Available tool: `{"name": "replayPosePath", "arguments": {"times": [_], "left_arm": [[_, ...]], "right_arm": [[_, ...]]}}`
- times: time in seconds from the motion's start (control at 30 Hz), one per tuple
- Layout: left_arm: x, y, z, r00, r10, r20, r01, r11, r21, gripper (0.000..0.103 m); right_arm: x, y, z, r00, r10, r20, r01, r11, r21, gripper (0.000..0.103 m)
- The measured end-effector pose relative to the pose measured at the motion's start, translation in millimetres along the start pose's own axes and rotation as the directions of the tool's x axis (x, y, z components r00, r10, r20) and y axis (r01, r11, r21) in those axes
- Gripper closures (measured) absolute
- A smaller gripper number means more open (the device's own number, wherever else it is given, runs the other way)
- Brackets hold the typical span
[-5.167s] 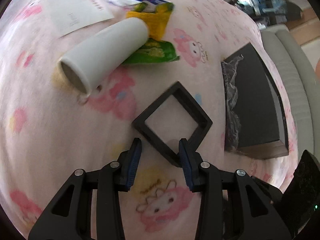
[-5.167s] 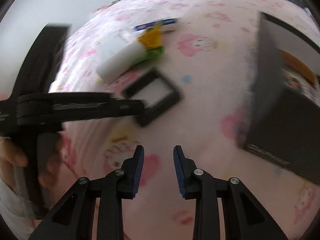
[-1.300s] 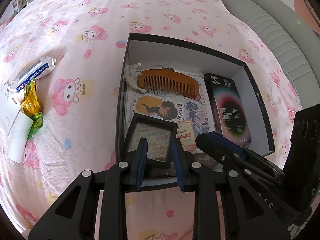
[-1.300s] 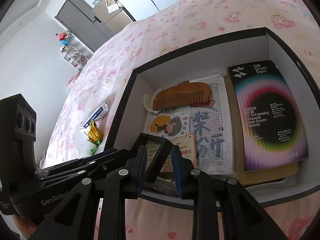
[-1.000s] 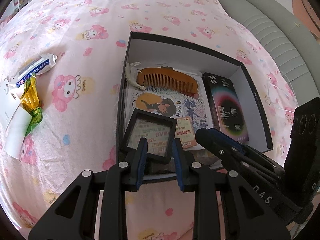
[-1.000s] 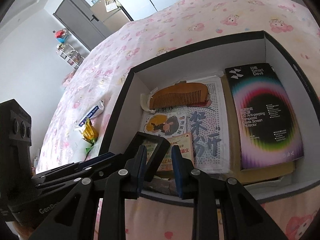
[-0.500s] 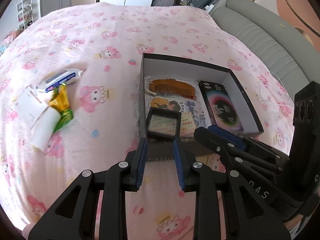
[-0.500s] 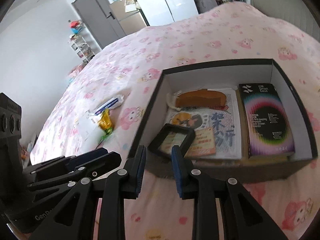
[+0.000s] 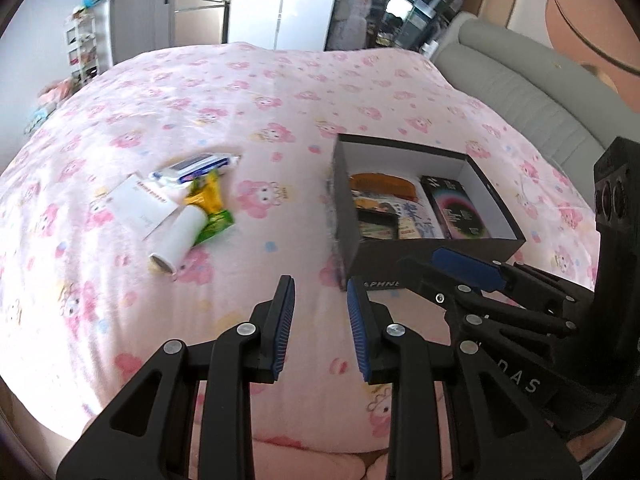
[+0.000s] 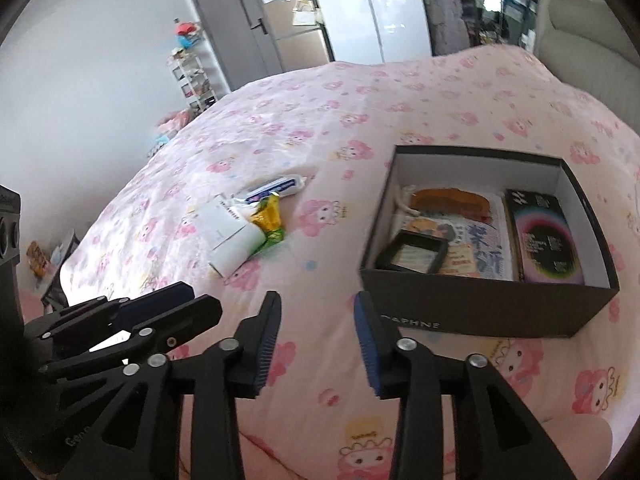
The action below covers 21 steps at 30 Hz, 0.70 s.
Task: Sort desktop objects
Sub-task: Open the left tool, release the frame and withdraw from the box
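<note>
A black box [image 9: 430, 255] [image 10: 492, 306] stands on the pink sheet. Inside lie a black square frame [image 10: 412, 255] [image 9: 376, 222], a wooden comb [image 10: 452, 200], a dark colourful packet [image 10: 546, 238] and printed cards. To its left lie a white tube [image 9: 180, 238] [image 10: 236, 252], a white card [image 9: 140, 206], a yellow-green wrapper [image 9: 210, 208] and a blue-white packet [image 9: 196, 166]. My left gripper [image 9: 320, 306] is open and empty, held above the sheet in front of the box. My right gripper [image 10: 316, 316] is open and empty, near the box's front left corner.
A grey padded headboard [image 9: 532, 92] runs along the right. A grey door [image 10: 236, 28], shelves [image 10: 192, 76] and floor clutter [image 10: 40, 258] stand beyond the far left edge. The right gripper's arm [image 9: 520, 312] crosses the left wrist view.
The black frame was let go inside the box. Both grippers have pulled back and up from the box and opened wider.
</note>
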<state>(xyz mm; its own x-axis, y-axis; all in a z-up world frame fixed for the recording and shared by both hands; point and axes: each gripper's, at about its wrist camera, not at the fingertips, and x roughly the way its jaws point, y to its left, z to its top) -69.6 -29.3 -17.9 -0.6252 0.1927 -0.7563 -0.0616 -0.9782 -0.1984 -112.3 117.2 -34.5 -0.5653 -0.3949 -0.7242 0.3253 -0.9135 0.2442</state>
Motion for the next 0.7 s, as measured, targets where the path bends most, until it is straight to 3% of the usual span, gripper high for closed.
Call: {"name": "replayPosePath", "arguments": {"times": [0.33, 0.57, 0.7], "left_arm": [[-2, 48, -17, 1.0, 0.009, 0.014, -0.007, 0.996, -0.093, 0.071], [-7, 75, -14, 0.999, 0.005, 0.046, 0.0, 0.993, -0.117, 0.07], [-2, 96, -7, 0.998, 0.012, 0.056, -0.003, 0.988, -0.152, 0.065]], "right_arm": [[23, 44, 0, 0.998, -0.031, -0.051, 0.026, 0.995, -0.093, 0.066], [44, 68, 12, 0.998, -0.028, -0.059, 0.019, 0.989, -0.147, 0.066], [57, 82, 22, 0.998, -0.033, -0.061, 0.022, 0.986, -0.166, 0.066]]}}
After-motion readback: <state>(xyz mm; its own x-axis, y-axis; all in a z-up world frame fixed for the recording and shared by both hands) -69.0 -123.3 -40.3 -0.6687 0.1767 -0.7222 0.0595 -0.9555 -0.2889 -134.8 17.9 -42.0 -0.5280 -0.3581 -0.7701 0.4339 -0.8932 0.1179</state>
